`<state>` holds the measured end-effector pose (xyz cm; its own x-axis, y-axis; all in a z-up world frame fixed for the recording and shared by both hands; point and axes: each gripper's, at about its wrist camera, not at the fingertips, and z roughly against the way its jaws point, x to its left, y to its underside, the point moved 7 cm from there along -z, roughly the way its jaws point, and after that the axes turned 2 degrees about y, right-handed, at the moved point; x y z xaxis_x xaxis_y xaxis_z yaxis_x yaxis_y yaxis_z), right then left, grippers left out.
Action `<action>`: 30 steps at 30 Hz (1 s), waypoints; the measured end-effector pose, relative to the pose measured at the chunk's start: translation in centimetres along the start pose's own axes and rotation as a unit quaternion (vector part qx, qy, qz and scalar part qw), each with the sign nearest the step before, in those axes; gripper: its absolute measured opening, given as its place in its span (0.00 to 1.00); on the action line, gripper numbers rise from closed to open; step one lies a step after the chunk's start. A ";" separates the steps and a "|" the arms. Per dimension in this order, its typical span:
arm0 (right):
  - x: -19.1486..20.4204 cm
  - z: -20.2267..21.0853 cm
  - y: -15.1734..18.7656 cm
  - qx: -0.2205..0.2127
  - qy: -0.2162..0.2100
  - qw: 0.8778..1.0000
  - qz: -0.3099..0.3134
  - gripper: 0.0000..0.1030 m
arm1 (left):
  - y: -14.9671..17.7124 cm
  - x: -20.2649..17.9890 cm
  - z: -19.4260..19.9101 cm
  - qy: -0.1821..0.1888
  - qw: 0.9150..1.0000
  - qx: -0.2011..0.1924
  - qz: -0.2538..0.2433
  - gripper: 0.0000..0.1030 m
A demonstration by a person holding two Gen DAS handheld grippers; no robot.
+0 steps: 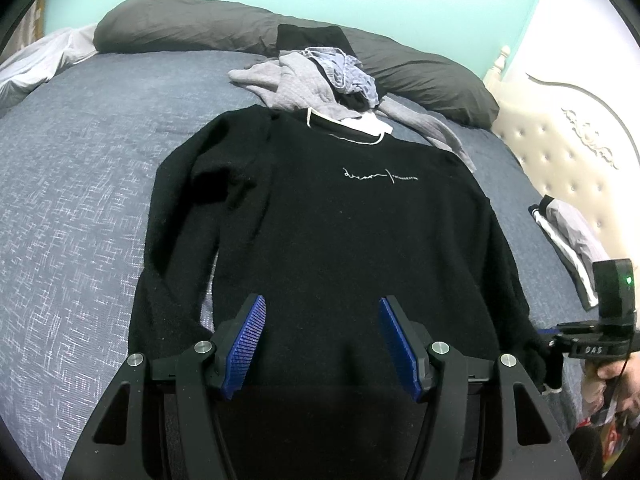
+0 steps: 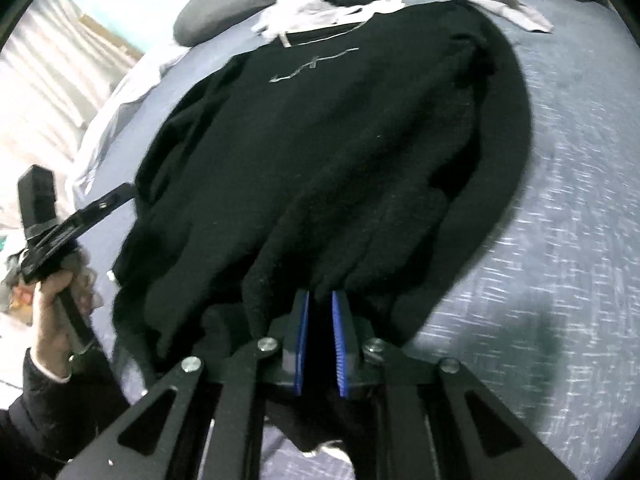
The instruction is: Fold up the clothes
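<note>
Step in hand: While the black sweater (image 1: 340,220) lies face up and spread flat on the bed (image 1: 80,200), collar far and hem near, the work seems to be gathering the near right hem to begin a fold.
Right gripper (image 2: 320,304): its blue pads (image 2: 339,344) are pinched nearly together on a bunch of black knit at the hem; pleats fan out from the pinch, so it is grasping the sweater.
Left gripper (image 1: 322,344): jaws stand apart over the near middle of the sweater, with cloth below them but nothing between the pads, so it is released.
Doing it well: I would judge the grip is better taken on the hem edge alone, not several layers; the pleats suggest a thick bunch is caught. The free gripper could take the near left hem corner so both sides rise evenly and the fold line stays straight.
Risk: a one-sided pull would probably drag the body askew and rumple the sleeves lying along each side.
Sweater material: thick, fuzzy, matte knit, limp and heavy-looking, with thin white script (image 1: 380,176) across the chest and a white-edged collar (image 1: 348,128).
Bed cover: blue-grey woven cloth flecked with pale threads, soft under the load.
Clothes pile (image 1: 320,76): crumpled grey and blue-patterned garments just beyond the collar, touching it.
Pillow (image 1: 200,28): long, dark grey, creased, at the far edge.
Headboard (image 1: 560,148): cream, button-tufted, with carved trim, far right.
</note>
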<state>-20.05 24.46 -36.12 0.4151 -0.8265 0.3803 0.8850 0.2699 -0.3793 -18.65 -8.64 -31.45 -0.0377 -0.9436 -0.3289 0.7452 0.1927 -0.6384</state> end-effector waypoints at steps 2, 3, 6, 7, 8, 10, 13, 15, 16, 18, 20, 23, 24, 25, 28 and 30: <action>0.0 0.2 -0.6 -0.008 -0.007 1.000 -0.010 0.11 | 0.0 0.1 0.0 0.001 1.000 0.000 0.001 0.61; -0.6 0.8 -0.6 -0.015 -0.009 1.000 -0.021 0.11 | 0.0 0.1 0.1 0.001 1.000 0.000 0.001 0.61; -3.2 1.7 -1.6 -0.037 0.000 0.997 -0.068 0.11 | 0.0 0.3 0.1 0.002 1.000 -0.001 0.004 0.61; -4.3 1.9 -1.9 -0.043 0.014 0.995 -0.089 0.11 | 0.0 0.3 0.1 0.002 1.000 -0.001 0.005 0.61; -5.4 2.1 -2.2 -0.049 0.027 0.992 -0.110 0.11 | 0.0 0.3 0.1 0.002 1.000 -0.001 0.005 0.61; -7.9 1.9 -2.4 -0.053 0.049 0.985 -0.159 0.13 | 0.0 0.3 0.1 0.002 1.000 -0.001 0.005 0.61; -9.2 0.5 -2.5 -0.043 0.056 0.979 -0.190 0.17 | 0.1 0.3 0.1 0.000 1.000 0.000 0.003 0.61; -9.5 -0.5 -2.8 -0.033 0.060 0.979 -0.194 0.24 | 0.1 0.3 0.0 0.000 1.000 0.001 0.003 0.61; -9.8 -0.7 -2.8 -0.030 0.058 0.979 -0.194 0.25 | 0.1 0.3 0.0 0.000 1.000 0.002 0.004 0.61; -9.9 -1.4 -3.3 -0.029 0.062 0.979 -0.194 0.25 | 0.1 0.4 -0.1 0.000 1.000 0.003 0.005 0.61; -9.5 -2.3 -4.0 -0.029 0.063 0.978 -0.195 0.25 | 0.1 0.3 -0.2 0.001 1.000 0.003 0.004 0.61; -8.5 -3.5 -4.4 -0.028 0.053 0.980 -0.187 0.25 | 0.2 0.2 -0.4 0.000 1.000 0.005 0.001 0.61; -8.1 -3.8 -4.6 -0.030 0.051 0.982 -0.180 0.23 | 0.2 0.3 -0.4 0.000 1.000 0.005 0.002 0.61; -7.8 -4.1 -4.8 -0.031 0.052 0.983 -0.172 0.13 | 0.2 0.3 -0.5 0.000 1.000 0.005 0.002 0.61; -7.8 -3.3 -5.1 -0.046 0.053 0.985 -0.158 0.02 | 0.2 0.4 -0.6 -0.001 1.000 0.006 0.003 0.61; -7.8 -2.5 -5.5 -0.060 0.058 0.985 -0.151 0.02 | 0.2 0.4 -0.6 -0.003 1.000 0.006 0.003 0.61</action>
<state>-28.65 28.22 -39.12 0.1042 -0.9129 0.3946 0.9300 -0.0512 -0.3641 -18.90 -8.81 -32.13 -0.0294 -0.9437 -0.3296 0.7535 0.1957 -0.6277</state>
